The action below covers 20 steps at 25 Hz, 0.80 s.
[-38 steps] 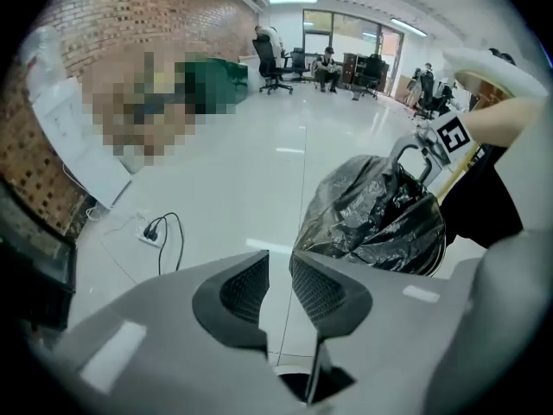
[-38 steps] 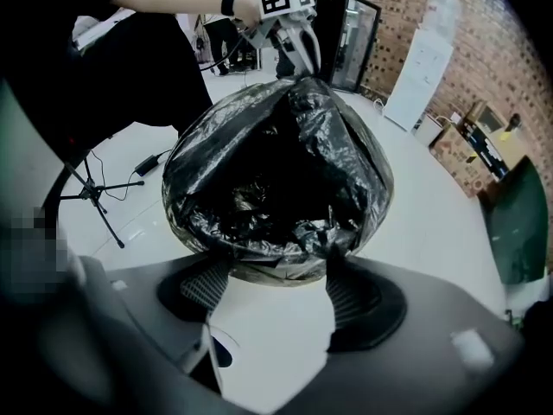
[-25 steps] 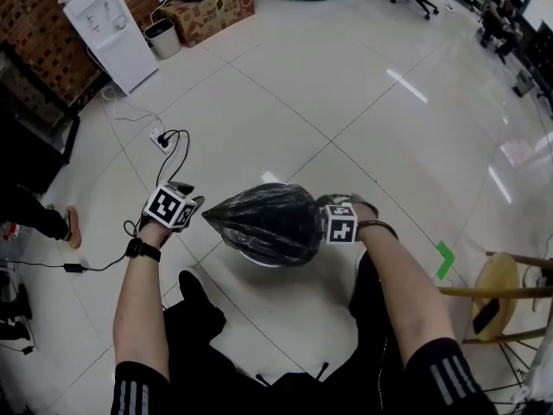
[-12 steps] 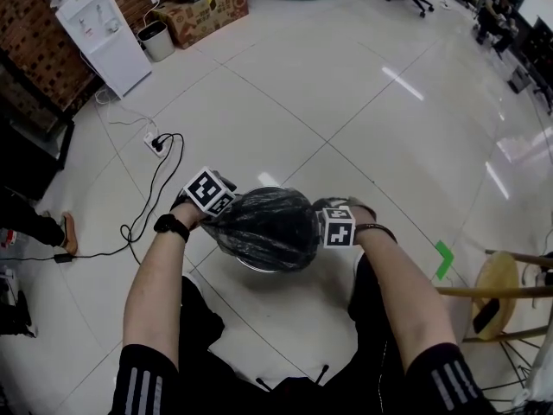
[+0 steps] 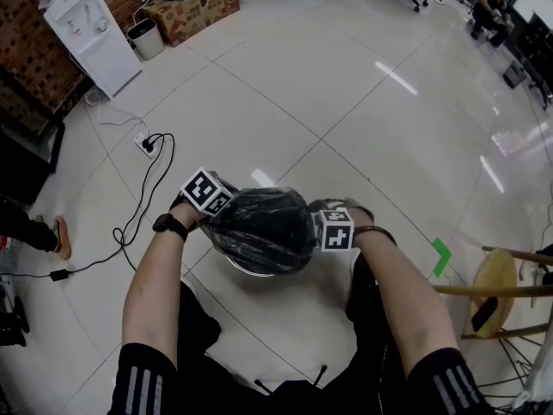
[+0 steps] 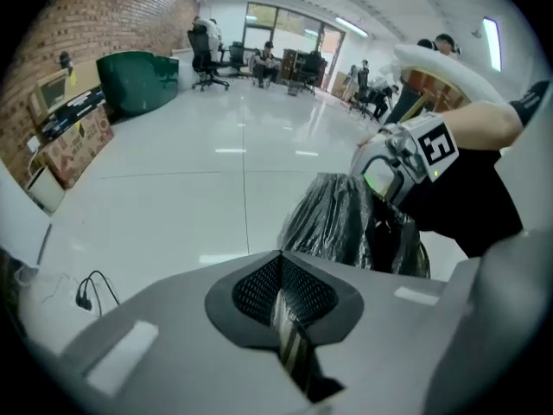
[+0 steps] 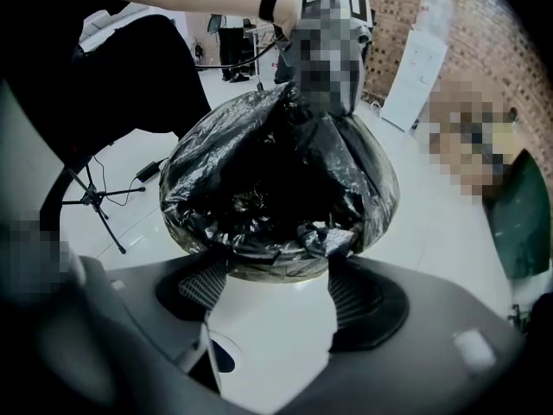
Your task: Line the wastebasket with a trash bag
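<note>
A black trash bag (image 5: 259,227) drapes over a round metal wastebasket (image 5: 252,271) on the floor between my knees. My left gripper (image 5: 226,217) is at the bag's left side. In the left gripper view, the left gripper (image 6: 281,296) is shut, with a thin strip of bag film pinched between the pads. My right gripper (image 5: 308,236) is at the bag's right edge. In the right gripper view, the right gripper (image 7: 278,285) stands open, its tips just short of the bag-covered rim (image 7: 259,264). The bag (image 7: 276,180) billows up and hides the inside of the basket.
A power strip with a black cable (image 5: 147,145) lies on the tiles to the left. A wooden stool (image 5: 501,284) stands to the right, near a green floor mark (image 5: 443,258). A water dispenser (image 5: 82,28), a small bin (image 5: 144,37) and a cardboard box (image 5: 186,11) line the far wall.
My left gripper has swung right, in against the bag, and closed on its film. The bag's stretched left point has drawn in. The right gripper has stayed put.
</note>
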{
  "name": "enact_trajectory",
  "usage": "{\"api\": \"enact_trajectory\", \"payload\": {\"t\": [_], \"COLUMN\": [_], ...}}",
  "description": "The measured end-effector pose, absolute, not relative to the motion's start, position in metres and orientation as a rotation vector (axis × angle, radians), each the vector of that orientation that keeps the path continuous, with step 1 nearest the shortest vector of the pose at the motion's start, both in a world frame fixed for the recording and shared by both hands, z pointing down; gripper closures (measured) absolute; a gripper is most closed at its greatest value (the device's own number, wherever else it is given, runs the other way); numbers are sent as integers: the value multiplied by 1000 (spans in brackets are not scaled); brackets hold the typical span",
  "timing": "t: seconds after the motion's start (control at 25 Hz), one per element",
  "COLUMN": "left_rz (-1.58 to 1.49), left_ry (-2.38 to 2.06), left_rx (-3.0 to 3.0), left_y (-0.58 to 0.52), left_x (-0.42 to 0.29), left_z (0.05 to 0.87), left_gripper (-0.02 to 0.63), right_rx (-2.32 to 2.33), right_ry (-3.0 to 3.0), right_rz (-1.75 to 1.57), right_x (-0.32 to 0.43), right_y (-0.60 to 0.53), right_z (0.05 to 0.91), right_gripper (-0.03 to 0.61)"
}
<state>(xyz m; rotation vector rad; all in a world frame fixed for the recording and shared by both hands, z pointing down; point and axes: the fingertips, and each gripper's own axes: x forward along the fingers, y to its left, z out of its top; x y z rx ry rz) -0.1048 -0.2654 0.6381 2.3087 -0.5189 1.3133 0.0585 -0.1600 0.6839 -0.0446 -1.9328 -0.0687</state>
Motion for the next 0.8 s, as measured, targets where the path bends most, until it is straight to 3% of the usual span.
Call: {"api": "enact_trajectory", "payload": {"t": [0.28,0.8], "left_rz": [1330,1443], "left_ry": [-686,-617], "left_rx": [2311,2057], "left_y": [-300,-288], "left_x": [-115,-142], "left_z": [639,735], "left_gripper": [613,612], "right_rx": [13,-40], "right_ry": [-1944,-1924], "right_rz": [-57,-67], "right_x": [66,60], "right_y": [-178,-166], "right_z": [679,692], "right_gripper": [202,204]}}
